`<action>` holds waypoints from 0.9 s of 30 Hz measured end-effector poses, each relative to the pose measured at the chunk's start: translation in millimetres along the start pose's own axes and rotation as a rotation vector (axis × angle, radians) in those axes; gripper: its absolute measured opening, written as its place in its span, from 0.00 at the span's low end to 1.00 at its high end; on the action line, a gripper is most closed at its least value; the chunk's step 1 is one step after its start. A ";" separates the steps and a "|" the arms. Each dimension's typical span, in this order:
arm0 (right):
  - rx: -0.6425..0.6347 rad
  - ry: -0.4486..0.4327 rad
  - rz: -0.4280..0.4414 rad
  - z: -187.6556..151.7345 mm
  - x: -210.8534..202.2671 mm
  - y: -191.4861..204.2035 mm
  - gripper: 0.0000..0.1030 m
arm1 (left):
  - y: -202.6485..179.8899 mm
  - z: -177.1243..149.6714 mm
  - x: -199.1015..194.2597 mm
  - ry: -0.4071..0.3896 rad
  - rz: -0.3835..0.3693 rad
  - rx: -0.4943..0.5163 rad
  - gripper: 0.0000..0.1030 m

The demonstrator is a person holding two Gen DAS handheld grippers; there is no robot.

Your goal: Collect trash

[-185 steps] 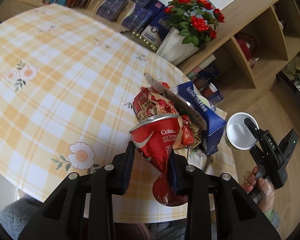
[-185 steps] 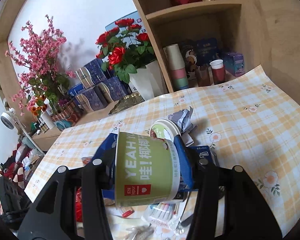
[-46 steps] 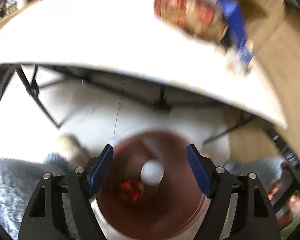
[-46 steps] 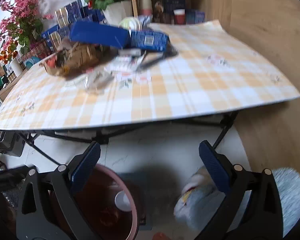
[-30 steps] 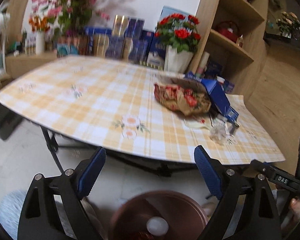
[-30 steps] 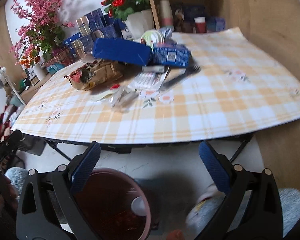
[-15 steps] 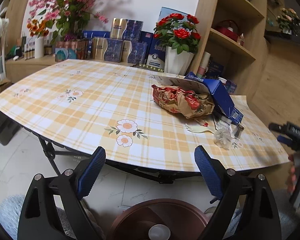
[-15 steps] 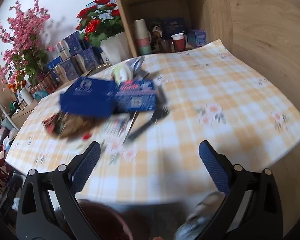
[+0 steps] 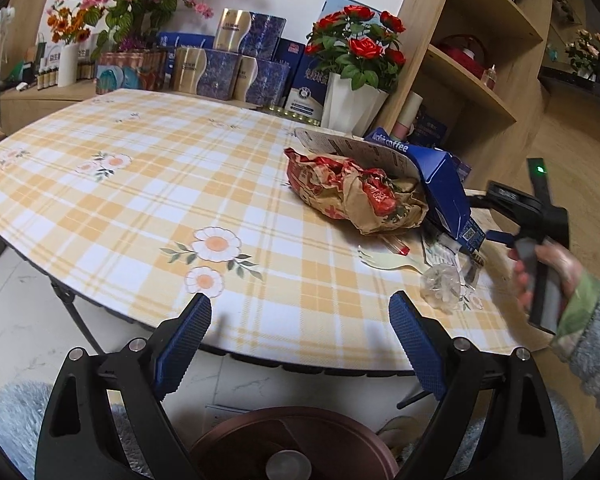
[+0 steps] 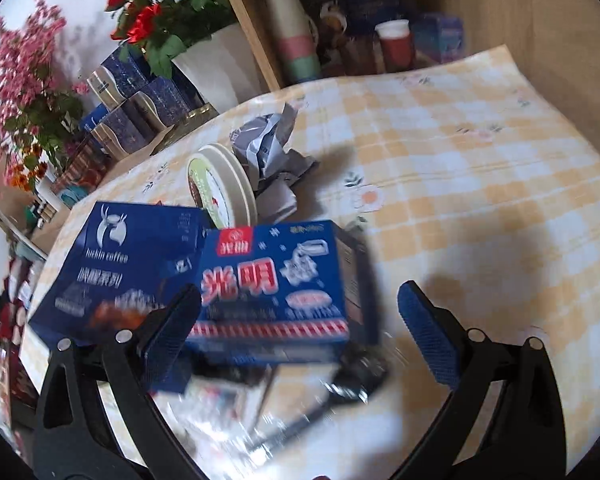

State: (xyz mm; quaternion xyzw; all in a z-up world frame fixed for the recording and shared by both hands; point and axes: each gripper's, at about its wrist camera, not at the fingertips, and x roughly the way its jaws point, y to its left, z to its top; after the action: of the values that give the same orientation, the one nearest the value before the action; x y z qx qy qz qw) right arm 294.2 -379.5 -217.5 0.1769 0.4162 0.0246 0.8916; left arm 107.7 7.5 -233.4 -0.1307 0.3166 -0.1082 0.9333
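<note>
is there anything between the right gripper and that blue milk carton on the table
Nothing visible stands in the way. The right gripper is open and empty, and the blue milk carton lies just ahead of its fingertips, on top of the trash pile. The luckin coffee box sits beside it to the left, not in front.

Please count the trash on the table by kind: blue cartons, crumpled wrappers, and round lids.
Blue cartons: 2, the luckin coffee box and the milk carton
Crumpled wrappers: 2, the red-brown wrapper and the grey wrapper
Round lids: 1, the white lid
Total: 5
</note>
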 end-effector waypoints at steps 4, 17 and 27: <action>-0.043 0.012 0.017 7.7 10.2 11.1 0.94 | -1.1 0.5 8.5 0.024 -0.022 -0.008 0.86; 0.033 0.011 0.061 13.0 7.4 7.5 0.79 | 17.9 33.2 25.4 0.085 -0.126 -0.235 0.85; 0.043 -0.222 0.023 -18.9 -66.9 -1.8 0.79 | -6.2 80.4 70.0 0.124 -0.225 -0.342 0.82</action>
State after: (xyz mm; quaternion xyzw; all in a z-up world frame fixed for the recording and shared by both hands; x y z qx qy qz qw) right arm 236.1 -388.4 -180.2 0.2023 0.3134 0.0062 0.9278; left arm 211.0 -4.2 -209.4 -0.3146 0.3707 -0.1642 0.8583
